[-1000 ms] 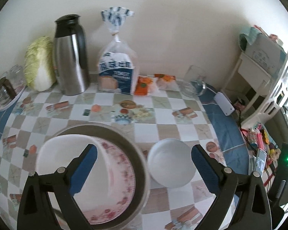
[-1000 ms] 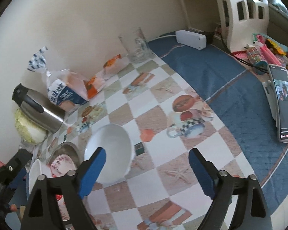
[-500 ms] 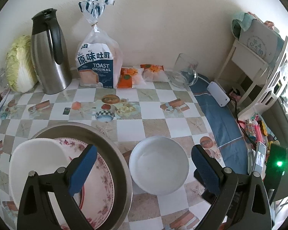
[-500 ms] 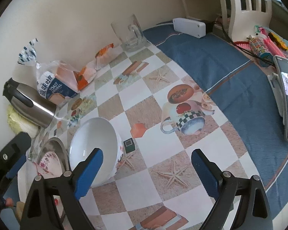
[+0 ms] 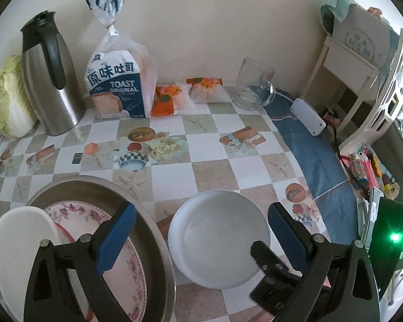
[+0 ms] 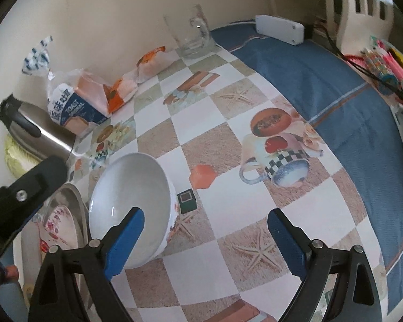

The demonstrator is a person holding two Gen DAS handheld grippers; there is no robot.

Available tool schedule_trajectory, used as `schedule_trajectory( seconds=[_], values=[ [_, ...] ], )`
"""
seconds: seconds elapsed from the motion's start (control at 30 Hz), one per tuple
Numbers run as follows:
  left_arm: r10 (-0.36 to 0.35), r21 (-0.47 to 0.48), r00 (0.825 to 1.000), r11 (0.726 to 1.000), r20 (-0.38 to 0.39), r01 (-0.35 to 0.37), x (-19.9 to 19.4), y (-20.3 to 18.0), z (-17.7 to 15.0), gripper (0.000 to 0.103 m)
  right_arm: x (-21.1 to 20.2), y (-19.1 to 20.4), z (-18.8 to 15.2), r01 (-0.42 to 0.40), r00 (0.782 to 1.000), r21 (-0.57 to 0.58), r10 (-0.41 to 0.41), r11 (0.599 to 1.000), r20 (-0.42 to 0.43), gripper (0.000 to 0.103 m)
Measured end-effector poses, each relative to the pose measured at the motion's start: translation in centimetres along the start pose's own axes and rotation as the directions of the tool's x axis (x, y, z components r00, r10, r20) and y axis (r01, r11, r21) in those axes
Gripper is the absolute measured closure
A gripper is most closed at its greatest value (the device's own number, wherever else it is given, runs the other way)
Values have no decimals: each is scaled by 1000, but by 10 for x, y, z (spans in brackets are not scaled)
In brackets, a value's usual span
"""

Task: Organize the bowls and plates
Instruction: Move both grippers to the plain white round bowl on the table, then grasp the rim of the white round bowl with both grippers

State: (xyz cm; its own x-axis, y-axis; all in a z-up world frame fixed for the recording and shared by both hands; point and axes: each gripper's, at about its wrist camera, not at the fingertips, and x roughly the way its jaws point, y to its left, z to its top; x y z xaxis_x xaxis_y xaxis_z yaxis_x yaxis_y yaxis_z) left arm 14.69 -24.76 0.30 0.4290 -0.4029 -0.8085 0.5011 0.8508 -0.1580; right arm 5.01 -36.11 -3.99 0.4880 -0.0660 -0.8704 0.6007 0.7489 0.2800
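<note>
A white bowl (image 5: 219, 237) stands on the checked tablecloth, also seen in the right wrist view (image 6: 131, 201). Left of it a metal basin (image 5: 158, 241) holds a pink floral plate (image 5: 126, 276) and a white dish (image 5: 21, 257) leaning at its left side. My left gripper (image 5: 198, 236) is open and empty, its fingers either side of the basin rim and the bowl. My right gripper (image 6: 205, 241) is open and empty, its left finger (image 6: 123, 238) in front of the bowl's near rim. The basin (image 6: 75, 209) shows at the left of the right wrist view.
At the back wall stand a steel jug (image 5: 48, 80), a cabbage (image 5: 8, 102), a toast bag (image 5: 118, 86), snack packets (image 5: 169, 99) and a glass mug (image 5: 252, 86). A white power strip (image 5: 307, 116) lies on the blue cloth. A phone (image 5: 389, 230) is at the right edge.
Both grippers have moved closer to the white bowl, which now looks larger in both views. The left view has shifted right and the basin sits further left. Both grippers stay open.
</note>
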Motion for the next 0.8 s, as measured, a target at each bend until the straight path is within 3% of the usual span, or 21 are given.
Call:
schedule_trajectory(
  seconds=[0.2,0.4,0.57,0.8],
  values=[
    [11,16,1000,1000,-4,-11,3,-2,-1,4,10,10,-4,2,1000,-28,-3,1000,-13,12],
    [9,7,1000,1000,-7,-9,2,1,0,4,13,16,-7,-11,1000,-40,10,999,-18,37],
    [0,-46,1000,999,-22,-1,2,11,1,5,13,16,-7,-37,999,-34,36,999,-29,67],
    [-17,-53,1000,998,-22,16,1,11,1,5,12,20,-7,-60,998,-48,59,997,-25,80]
  ],
)
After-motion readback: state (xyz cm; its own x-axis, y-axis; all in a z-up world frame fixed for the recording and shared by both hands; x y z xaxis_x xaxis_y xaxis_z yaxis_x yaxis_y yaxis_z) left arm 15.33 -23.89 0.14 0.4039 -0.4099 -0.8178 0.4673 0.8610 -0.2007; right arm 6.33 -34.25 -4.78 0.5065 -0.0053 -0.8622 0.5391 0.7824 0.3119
